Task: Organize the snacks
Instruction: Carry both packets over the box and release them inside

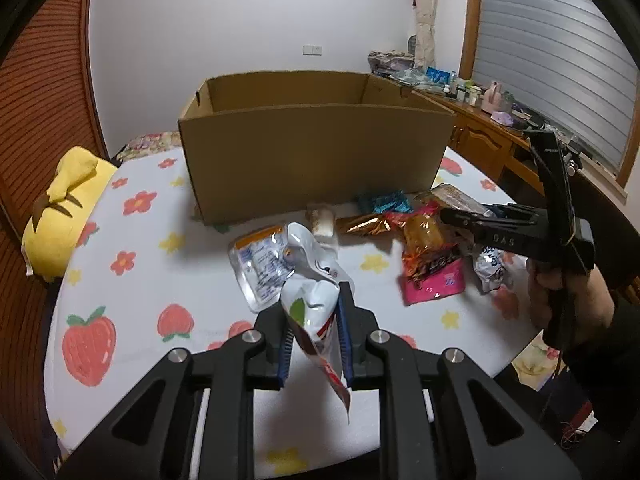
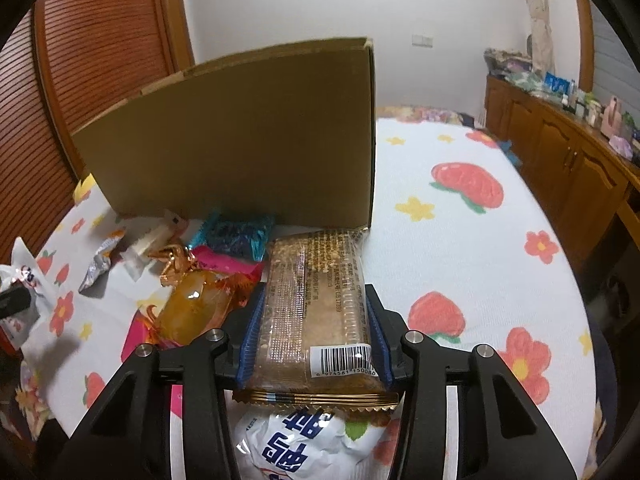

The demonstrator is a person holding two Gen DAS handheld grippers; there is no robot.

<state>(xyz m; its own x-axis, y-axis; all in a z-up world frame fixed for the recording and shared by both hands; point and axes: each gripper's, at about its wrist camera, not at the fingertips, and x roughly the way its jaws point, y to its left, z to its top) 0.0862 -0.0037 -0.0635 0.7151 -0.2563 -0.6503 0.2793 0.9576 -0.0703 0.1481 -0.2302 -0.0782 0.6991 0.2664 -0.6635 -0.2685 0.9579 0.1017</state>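
My left gripper (image 1: 316,328) is shut on a crumpled white snack bag (image 1: 314,300) and holds it above the flowered bed sheet. My right gripper (image 2: 314,332) is shut on a long clear-wrapped brown biscuit pack (image 2: 316,304) with a barcode. It also shows in the left wrist view (image 1: 472,216), over the snack pile. An open cardboard box (image 1: 312,152) stands behind the snacks, seen from its corner in the right wrist view (image 2: 248,148). Loose snacks lie in front of it: an orange pack (image 2: 192,308), a pink pack (image 1: 436,284), a blue pack (image 2: 236,236), a clear white pack (image 1: 260,264).
A yellow plush pillow (image 1: 64,216) lies at the bed's left edge. A wooden cabinet (image 2: 568,168) with clutter on top runs along the right. A white bag with blue print (image 2: 296,444) lies under my right gripper. A wooden slatted door (image 2: 100,40) is behind the box.
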